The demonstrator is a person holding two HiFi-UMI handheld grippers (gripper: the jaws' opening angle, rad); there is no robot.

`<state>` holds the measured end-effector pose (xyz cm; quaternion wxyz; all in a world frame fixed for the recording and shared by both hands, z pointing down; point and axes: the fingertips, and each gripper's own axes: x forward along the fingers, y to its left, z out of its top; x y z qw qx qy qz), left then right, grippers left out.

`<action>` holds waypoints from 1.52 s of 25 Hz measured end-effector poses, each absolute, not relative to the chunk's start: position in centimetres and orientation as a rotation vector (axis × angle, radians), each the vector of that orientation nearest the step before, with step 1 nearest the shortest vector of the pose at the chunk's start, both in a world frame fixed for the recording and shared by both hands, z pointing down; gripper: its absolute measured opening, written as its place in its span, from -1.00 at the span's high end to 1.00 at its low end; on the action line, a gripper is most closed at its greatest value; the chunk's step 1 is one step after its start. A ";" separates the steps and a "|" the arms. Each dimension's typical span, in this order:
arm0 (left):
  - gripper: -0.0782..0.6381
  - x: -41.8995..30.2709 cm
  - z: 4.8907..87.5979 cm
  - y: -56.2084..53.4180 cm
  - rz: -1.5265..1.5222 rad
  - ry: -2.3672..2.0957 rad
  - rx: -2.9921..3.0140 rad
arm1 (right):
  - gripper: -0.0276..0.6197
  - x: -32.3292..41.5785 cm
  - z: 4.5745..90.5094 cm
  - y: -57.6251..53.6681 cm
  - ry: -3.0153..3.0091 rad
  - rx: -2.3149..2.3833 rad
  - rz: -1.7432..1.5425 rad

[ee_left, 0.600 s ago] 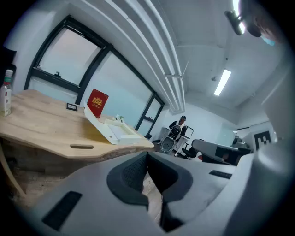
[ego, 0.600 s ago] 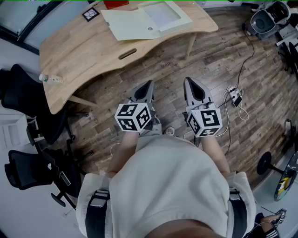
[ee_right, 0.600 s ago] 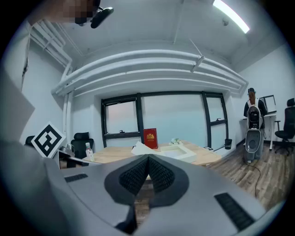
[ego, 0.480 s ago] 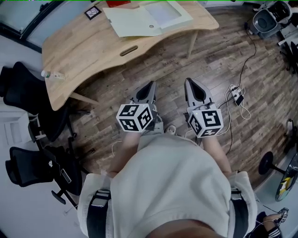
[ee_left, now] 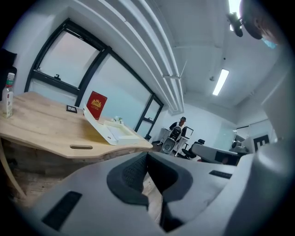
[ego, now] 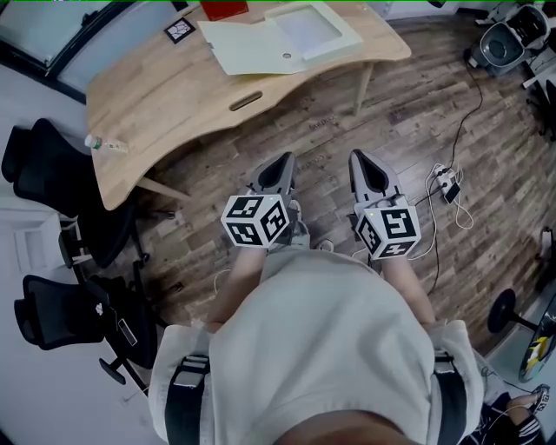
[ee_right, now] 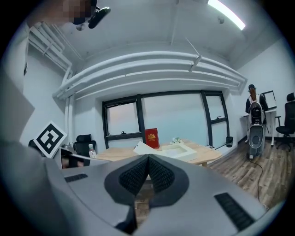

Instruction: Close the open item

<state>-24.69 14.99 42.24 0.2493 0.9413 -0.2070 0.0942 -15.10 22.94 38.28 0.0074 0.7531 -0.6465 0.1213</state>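
One open box [ego: 287, 39] is all I have to deal with. It sits at the right end of the desk [ego: 174, 104], tray up, with its lid thrown back flat toward the desk's middle. A red card [ego: 224, 9] stands at the desk's back edge just behind the lid, and a bottle [ego: 106, 145] lies at the desk's left end. My left gripper [ego: 281, 158] and right gripper [ego: 359, 158] hang side by side over the floor, well short of the desk's front edge, both clenched with nothing in them.

My worry is the lid. Lying that flat, it gives shut tips little to catch, and I judge a shove would slide the light box along the desk or knock the red card over.
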 end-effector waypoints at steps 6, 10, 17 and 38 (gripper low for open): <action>0.73 -24.0 42.1 13.4 0.244 -0.561 2.562 | 0.86 -14.5 38.6 21.4 -2.040 2.362 0.421; 0.73 -23.3 42.1 11.8 0.240 -0.557 2.559 | 0.86 -14.1 38.5 19.8 -2.060 2.337 0.412; 0.72 -22.2 42.2 9.0 0.240 -0.542 2.564 | 0.86 -13.1 38.3 16.8 -2.067 2.328 0.388; 0.72 -19.8 43.3 -0.5 0.282 -0.441 2.557 | 0.85 -11.1 39.0 7.8 -1.966 2.412 0.391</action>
